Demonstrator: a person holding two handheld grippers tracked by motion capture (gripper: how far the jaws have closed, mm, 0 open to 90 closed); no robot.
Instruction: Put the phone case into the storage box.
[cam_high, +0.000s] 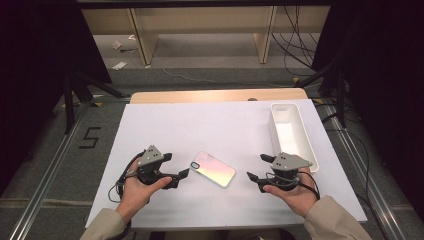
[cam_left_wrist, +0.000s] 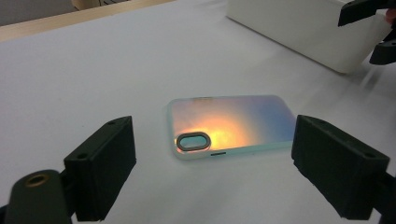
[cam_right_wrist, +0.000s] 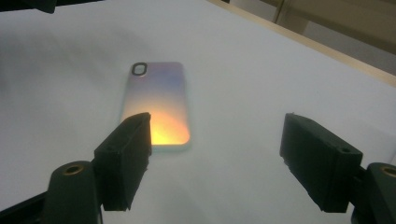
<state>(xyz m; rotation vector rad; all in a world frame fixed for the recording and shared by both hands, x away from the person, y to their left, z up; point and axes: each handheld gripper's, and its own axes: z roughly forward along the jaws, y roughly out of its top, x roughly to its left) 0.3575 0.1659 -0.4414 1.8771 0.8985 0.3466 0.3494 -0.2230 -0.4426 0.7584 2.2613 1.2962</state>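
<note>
One phone case (cam_high: 213, 169), flat on white sheet (cam_high: 200, 130); one white tray (cam_high: 291, 129); left gripper (cam_high: 179, 166), right gripper (cam_high: 259, 168), both agape, empty.

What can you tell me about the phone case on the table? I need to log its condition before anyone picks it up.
The phone case is a flat, rounded-corner rectangle with a glossy iridescent back shading from orange to pink and blue, a pale translucent-looking rim and an oval camera cutout near one end. It looks like hard plastic. It lies flat, back up, at an angle on the white table sheet, between the two grippers, with nothing touching it but the sheet. No damage shows.
</note>
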